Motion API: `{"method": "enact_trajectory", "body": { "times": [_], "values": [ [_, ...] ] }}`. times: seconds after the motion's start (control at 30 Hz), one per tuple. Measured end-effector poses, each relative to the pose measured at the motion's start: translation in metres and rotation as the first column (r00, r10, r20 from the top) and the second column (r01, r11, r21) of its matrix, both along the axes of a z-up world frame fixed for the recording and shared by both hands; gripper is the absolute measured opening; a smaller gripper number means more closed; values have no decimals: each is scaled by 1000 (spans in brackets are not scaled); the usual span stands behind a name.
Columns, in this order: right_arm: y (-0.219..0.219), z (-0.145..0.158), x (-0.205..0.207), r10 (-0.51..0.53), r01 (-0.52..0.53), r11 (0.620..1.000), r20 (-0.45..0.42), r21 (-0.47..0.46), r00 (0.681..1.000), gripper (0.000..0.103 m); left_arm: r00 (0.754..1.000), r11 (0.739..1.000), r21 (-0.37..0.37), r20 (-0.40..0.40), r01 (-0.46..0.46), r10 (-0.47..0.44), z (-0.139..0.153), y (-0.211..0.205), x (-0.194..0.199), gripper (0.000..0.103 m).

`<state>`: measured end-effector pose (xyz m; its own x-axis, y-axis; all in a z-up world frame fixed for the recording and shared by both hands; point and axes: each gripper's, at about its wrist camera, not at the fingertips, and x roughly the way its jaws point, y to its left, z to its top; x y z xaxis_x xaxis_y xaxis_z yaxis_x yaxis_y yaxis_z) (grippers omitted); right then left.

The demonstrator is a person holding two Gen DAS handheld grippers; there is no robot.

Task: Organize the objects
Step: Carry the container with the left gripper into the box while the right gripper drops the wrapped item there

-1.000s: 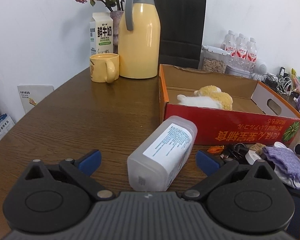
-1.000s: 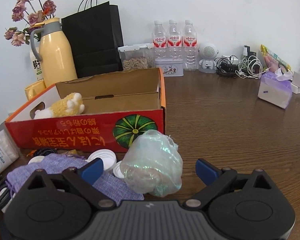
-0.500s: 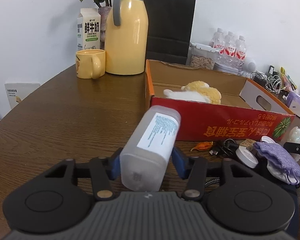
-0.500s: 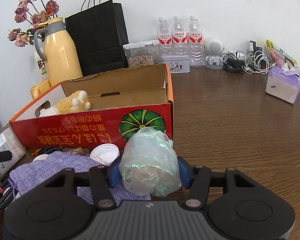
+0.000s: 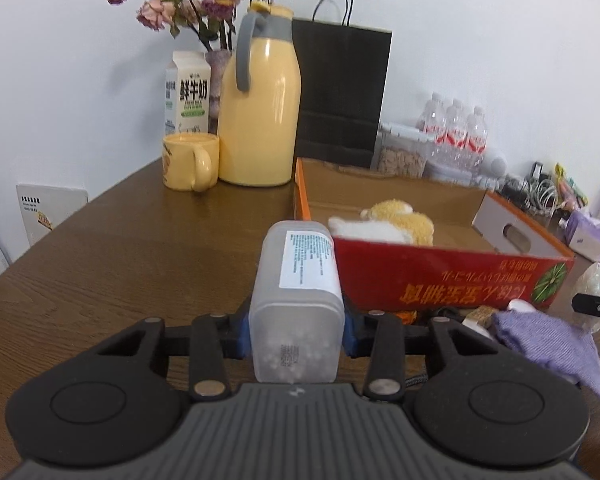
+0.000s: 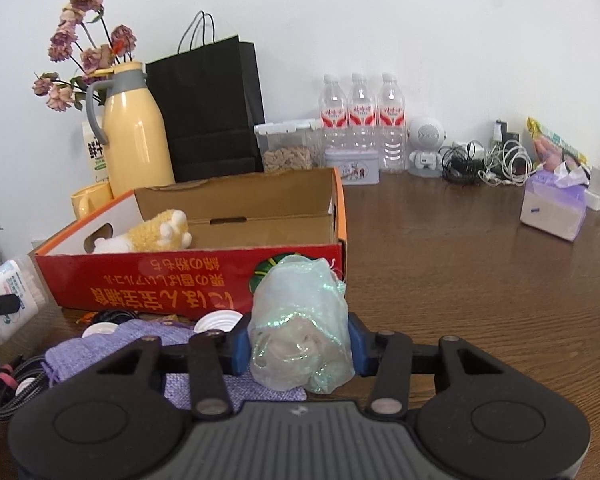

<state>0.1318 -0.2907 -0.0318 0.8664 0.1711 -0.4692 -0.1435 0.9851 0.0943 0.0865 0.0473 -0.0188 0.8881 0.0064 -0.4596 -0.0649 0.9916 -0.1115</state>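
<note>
My left gripper (image 5: 296,330) is shut on a translucent plastic container with a white label (image 5: 298,300) and holds it lifted above the table, in front of the red cardboard box (image 5: 452,276). My right gripper (image 6: 298,346) is shut on a shimmery green organza pouch (image 6: 300,332), lifted near the box's front right corner (image 6: 204,280). A yellow and white plush toy (image 5: 392,222) lies inside the box; it also shows in the right wrist view (image 6: 152,236).
A purple knit pouch (image 6: 112,344), white lids (image 6: 218,320) and black cables (image 6: 12,388) lie before the box. A yellow jug (image 5: 260,120), mug (image 5: 188,162), milk carton, flowers, black bag (image 6: 208,112), water bottles (image 6: 358,120) and tissue pack (image 6: 552,204) line the back.
Both grippers closed, the left on the container and the right on the pouch. Both have lifted their objects off the table.
</note>
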Motion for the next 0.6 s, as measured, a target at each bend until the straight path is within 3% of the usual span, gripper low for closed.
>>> {"method": "enact_trajectory", "body": {
  "times": [0.3,0.6],
  "values": [
    [8,36,-3,44,-42,999,115,-19,992,45,991,999,17,132,35,-37,43,-12,-1,41],
    [35,64,41,86,-81,996,171,-33,981,45,983,999,28,183,28,-32,70,-37,58,41]
  ]
}}
